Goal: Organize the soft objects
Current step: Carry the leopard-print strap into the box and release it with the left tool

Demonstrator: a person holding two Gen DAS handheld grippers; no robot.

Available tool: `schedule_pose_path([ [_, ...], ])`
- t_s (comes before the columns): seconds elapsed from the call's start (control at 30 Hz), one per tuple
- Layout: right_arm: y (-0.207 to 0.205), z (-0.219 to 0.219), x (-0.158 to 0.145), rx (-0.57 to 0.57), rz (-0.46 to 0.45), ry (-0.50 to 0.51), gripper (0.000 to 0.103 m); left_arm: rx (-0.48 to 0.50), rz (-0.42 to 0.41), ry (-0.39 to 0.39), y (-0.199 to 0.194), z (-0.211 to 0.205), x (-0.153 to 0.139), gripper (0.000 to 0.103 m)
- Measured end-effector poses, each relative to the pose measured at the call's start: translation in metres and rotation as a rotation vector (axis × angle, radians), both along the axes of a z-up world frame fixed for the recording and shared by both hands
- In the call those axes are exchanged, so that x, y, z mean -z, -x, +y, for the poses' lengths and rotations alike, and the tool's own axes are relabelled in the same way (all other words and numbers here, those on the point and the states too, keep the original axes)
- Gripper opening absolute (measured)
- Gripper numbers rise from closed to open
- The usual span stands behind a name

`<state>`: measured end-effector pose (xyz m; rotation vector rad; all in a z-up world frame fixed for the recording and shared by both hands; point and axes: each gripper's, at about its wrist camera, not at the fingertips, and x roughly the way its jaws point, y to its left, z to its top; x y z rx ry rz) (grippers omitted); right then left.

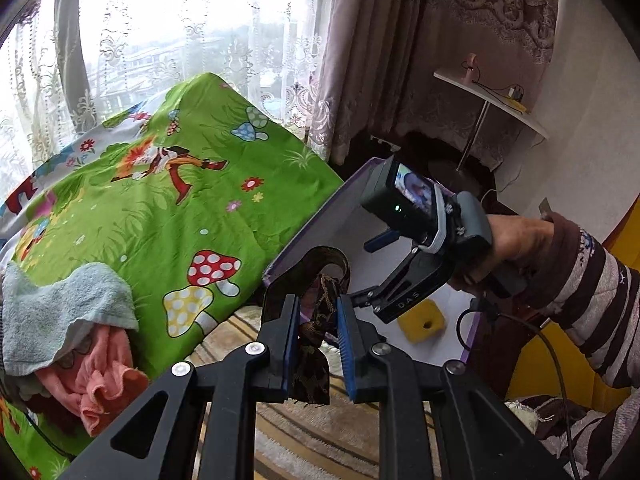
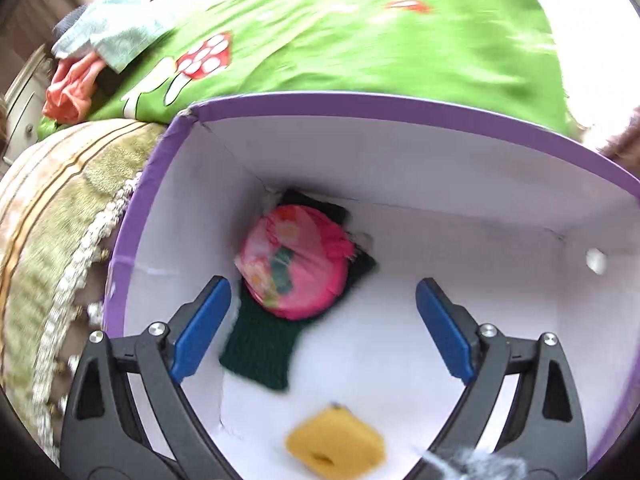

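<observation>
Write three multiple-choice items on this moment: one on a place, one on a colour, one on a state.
1. Where is the yellow sponge?
A. on the bed
B. inside the box
C. on the shelf

2. What colour is the box's rim?
A. purple
B. red
C. black

3. What is the right gripper doing?
A. clamping the sponge
B. holding a towel
C. open, holding nothing

B: the sponge lies on the box's white floor.
A: a purple edge runs round the box.
C: its fingers stand wide apart, nothing between them.

A home bedroom: cartoon-print bedsheet [image 1: 168, 208], lace curtains [image 1: 168, 40] at the window, patterned rug [image 1: 320, 420].
</observation>
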<state>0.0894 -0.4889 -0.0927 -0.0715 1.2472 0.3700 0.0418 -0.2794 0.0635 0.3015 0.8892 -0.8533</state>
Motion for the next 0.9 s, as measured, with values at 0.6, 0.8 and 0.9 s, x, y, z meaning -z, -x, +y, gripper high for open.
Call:
schedule_pose_path([
  [0.6, 0.091, -0.074, -0.070, 0.384, -0.173, -0.025, 0.095, 0.363, 0.189, -0.296, 0.003, -0.131, 0.083, 0.020],
  [0.8, 0.100, -0.079, -0.063, 0.419, -0.179, -0.040, 0.095, 0.412, 0.233, -0.441, 0.004, -0.156, 0.110, 0.020],
  [0.9, 0.103, -0.081, -0.064, 0.427, -0.189, -0.059, 0.095, 0.454, 0.311, -0.532, 0.005, -0.164, 0.133, 0.022],
])
